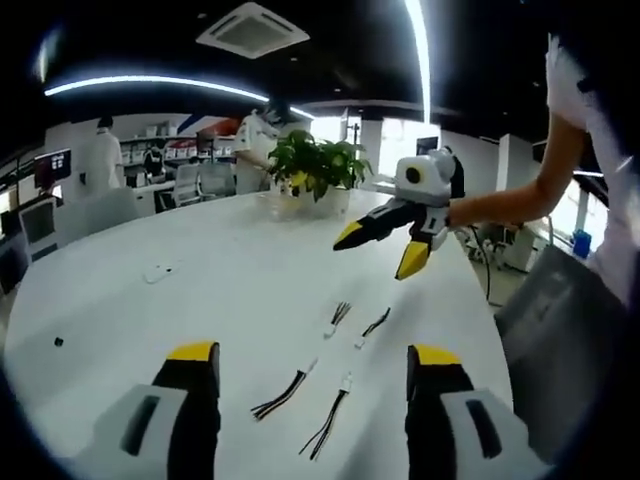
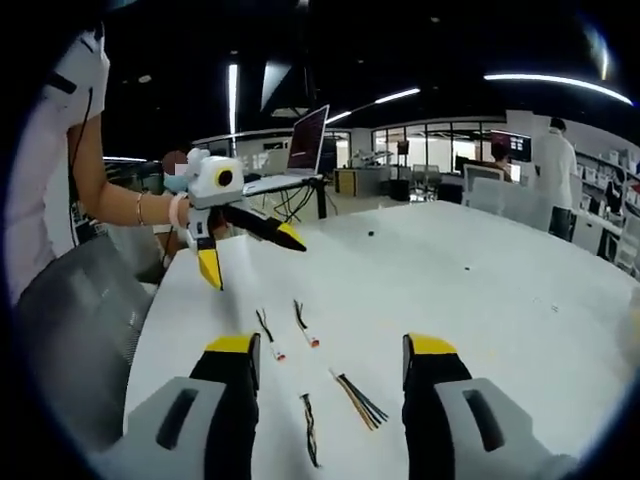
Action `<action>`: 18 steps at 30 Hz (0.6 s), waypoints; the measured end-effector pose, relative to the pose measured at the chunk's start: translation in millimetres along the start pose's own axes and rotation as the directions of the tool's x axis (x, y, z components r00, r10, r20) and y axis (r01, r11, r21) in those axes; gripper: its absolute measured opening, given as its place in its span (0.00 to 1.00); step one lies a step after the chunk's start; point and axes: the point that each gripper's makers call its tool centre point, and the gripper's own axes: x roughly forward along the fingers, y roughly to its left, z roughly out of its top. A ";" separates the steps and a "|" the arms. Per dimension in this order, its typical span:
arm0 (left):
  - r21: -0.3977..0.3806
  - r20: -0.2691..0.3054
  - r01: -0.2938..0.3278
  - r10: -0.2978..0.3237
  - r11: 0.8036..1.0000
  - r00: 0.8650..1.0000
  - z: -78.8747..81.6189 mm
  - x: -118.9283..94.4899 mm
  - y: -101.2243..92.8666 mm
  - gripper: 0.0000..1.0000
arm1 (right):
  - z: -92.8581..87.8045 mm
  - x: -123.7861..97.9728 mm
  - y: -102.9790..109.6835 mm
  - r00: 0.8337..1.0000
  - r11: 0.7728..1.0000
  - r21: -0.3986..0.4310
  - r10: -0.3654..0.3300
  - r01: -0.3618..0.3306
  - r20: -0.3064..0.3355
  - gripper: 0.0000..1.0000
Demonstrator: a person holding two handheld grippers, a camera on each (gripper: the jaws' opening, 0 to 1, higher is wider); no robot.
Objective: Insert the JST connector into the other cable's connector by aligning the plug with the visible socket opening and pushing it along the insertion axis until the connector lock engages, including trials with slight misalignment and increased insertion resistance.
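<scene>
Left gripper [image 1: 312, 360] with yellow-tipped black jaws spread wide, holding nothing, above the round white table [image 1: 150, 300]; four short black-wired cables with white JST connectors lie between and beyond its jaws: two nearer [image 1: 283, 392] [image 1: 330, 420], two farther at 12 o'clock [image 1: 337, 317] [image 1: 372, 326]. Right gripper [image 1: 383, 248] hangs in the air at 1 o'clock, jaws parted and empty, well apart from the cables. Wide bare tabletop toward 10 o'clock, table edge and grey chair [image 1: 560, 330] at 3 o'clock, potted green plant [image 1: 315, 165] near the far rim.
</scene>
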 end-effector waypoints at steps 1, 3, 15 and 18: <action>-0.002 -0.003 0.000 0.000 1.000 1.000 -0.5 1.4 0.0 0.74 | -1.9 0.9 -1.2 1.000 1.000 0.007 0.000 0.000 -0.007 0.56; 0.001 -0.013 -0.002 0.002 1.000 1.000 -4.7 4.3 2.0 0.74 | -4.5 3.1 -2.4 1.000 1.000 0.004 0.003 -0.002 -0.013 0.56; -0.080 -0.009 0.021 -0.021 0.997 1.000 -17.3 18.2 7.5 0.61 | -17.3 14.5 -4.8 0.999 0.999 -0.024 0.040 -0.041 -0.028 0.46; -0.084 -0.015 0.012 -0.013 0.996 1.000 -21.0 23.7 10.8 0.61 | -18.8 18.3 -5.4 0.998 0.998 -0.026 0.062 -0.062 -0.017 0.43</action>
